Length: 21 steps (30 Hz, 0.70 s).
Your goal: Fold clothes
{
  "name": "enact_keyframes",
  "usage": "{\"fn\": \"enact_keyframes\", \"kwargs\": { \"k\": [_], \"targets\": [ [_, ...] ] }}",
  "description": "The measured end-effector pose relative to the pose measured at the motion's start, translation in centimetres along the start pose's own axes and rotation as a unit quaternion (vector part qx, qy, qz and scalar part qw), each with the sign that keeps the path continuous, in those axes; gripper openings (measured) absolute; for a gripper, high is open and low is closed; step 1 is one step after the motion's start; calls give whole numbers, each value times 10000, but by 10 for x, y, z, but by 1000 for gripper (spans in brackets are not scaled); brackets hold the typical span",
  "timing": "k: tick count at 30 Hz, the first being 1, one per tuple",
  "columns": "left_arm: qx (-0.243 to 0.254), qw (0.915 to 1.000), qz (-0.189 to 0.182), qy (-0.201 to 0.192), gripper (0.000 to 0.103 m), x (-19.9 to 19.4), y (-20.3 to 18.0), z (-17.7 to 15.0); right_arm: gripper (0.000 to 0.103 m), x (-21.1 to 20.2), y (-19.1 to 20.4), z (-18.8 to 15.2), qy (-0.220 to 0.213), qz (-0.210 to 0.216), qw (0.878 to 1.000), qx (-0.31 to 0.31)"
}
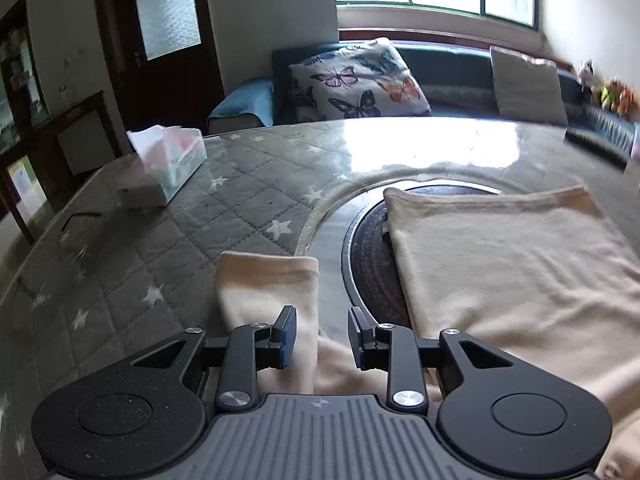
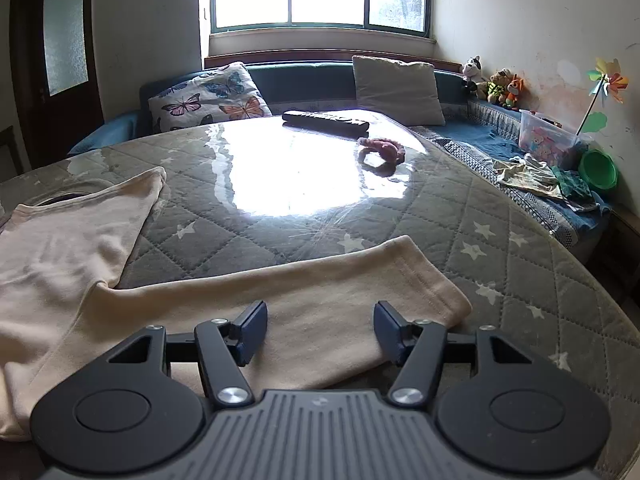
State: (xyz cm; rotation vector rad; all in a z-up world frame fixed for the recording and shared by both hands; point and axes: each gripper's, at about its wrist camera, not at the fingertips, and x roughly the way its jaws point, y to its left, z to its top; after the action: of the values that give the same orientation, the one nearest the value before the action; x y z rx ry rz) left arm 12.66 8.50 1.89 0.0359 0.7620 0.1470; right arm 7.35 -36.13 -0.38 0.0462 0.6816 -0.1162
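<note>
On my far left a tissue box (image 1: 168, 166) stands on the quilted table cover (image 1: 132, 248), well clear of the work, which leaves room for cloth to swing that way. Next comes the left sleeve (image 1: 268, 284) of the cream shirt (image 1: 512, 264), stretched away from me along the table. I hold the left gripper (image 1: 322, 336) low over that sleeve with its jaws spread, one finger over the cloth and the other just past its inner edge. To my eye, that suits a pinch on the edge, but nothing is gripped.

The shirt's body lies flat in the middle, partly over a dark round plate (image 1: 368, 248) set into the table, hem toward the window.

Further right, the right sleeve (image 2: 320, 304) runs out sideways across the star-patterned cover. The right gripper (image 2: 320, 330) hangs over it, jaws wide apart and straddling the sleeve's width, holding nothing. I judge both sleeves lie out so they can be turned in over the body. Beyond, a remote (image 2: 324, 120) and a pink toy (image 2: 382, 152) sit well apart from the shirt.
</note>
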Motion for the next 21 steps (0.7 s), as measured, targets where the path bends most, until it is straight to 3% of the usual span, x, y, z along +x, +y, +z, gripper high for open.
{"fn": "enact_keyframes", "kwargs": {
  "k": [4,9,21],
  "targets": [
    [167,9998,31,97,29,22,-5,11,63,2,0,1,-6,-15,10000,11],
    [20,10000,10,55,5,27,8,12,63,2,-1,0,-13,-21,10000,12],
    [-1146,9915,388,-473,2,-28,80,-12,64,3,0,1,11,-44,10000,-10]
  ]
}}
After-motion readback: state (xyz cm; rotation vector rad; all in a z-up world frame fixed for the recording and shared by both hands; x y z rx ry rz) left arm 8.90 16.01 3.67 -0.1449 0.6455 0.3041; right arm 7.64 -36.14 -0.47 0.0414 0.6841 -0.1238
